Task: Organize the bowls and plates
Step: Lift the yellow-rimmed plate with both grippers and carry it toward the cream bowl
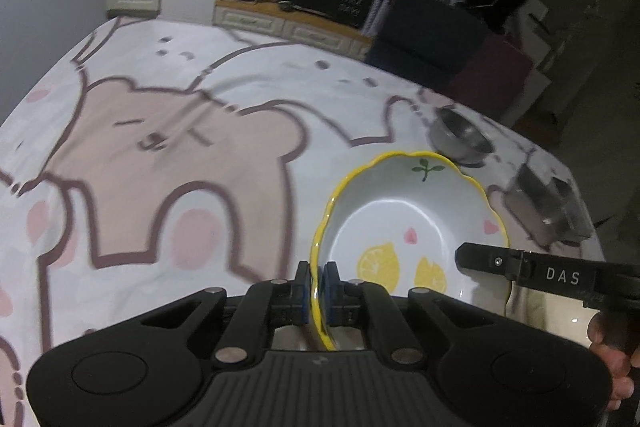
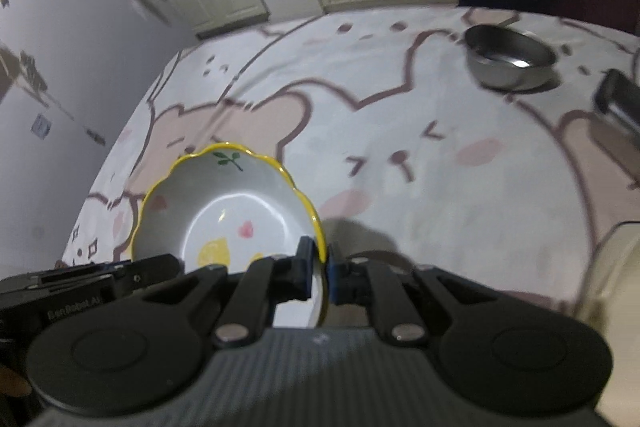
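A white bowl [image 1: 400, 211] with a wavy yellow rim and lemon, leaf and pink petal prints is held between both grippers, tilted, above the bear-print cloth. My left gripper [image 1: 317, 279] is shut on the bowl's left rim, its blue pads pinching the yellow edge. My right gripper [image 2: 320, 263] is shut on the opposite rim of the same bowl [image 2: 224, 203]. In the left wrist view a black finger [image 1: 484, 261] of the right gripper reaches in over the bowl's right edge. A steel bowl [image 2: 508, 63] stands upright on the cloth beyond.
The table is covered by a white and pink cartoon-bear cloth [image 1: 160, 155]. The steel bowl [image 1: 460, 139] sits near the far right edge, with a dark metal box-like object [image 1: 548, 203] beside it. A cream object [image 2: 616, 267] stands at the right. Cabinets and chairs lie behind.
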`<state>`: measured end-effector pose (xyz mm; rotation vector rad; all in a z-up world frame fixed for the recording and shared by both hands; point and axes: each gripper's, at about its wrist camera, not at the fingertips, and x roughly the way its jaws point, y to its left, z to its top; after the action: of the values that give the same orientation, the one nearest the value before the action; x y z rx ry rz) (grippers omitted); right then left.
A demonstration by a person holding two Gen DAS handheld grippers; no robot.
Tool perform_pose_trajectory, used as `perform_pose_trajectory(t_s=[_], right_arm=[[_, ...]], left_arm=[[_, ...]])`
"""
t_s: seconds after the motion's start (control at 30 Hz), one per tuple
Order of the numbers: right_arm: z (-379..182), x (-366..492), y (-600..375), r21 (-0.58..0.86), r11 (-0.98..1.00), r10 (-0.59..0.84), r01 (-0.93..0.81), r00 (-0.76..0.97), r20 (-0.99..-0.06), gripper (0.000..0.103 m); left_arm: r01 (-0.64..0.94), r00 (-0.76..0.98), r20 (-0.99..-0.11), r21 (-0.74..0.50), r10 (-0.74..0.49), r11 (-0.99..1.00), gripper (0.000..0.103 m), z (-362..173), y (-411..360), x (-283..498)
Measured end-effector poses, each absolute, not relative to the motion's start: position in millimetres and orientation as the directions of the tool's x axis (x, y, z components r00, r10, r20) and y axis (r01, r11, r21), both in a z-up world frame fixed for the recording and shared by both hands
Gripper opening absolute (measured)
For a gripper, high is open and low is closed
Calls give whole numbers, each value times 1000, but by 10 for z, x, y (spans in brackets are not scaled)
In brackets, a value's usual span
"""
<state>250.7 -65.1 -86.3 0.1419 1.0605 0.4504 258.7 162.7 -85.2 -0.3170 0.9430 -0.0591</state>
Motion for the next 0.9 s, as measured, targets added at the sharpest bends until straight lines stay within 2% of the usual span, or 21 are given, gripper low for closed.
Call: perform_pose_trajectory(t_s=[0.47,0.9], right_arm=[[-528,2312,-1891,314,936,350,-161,533,-770,9],[-461,2042,-2957,315,949,259,-8,588,-766,9]], left_arm=[[89,600,-743,-308,-298,947,6,-568,469,2734],[227,549,-740,-317,-390,921,6,-586,-513,2816]])
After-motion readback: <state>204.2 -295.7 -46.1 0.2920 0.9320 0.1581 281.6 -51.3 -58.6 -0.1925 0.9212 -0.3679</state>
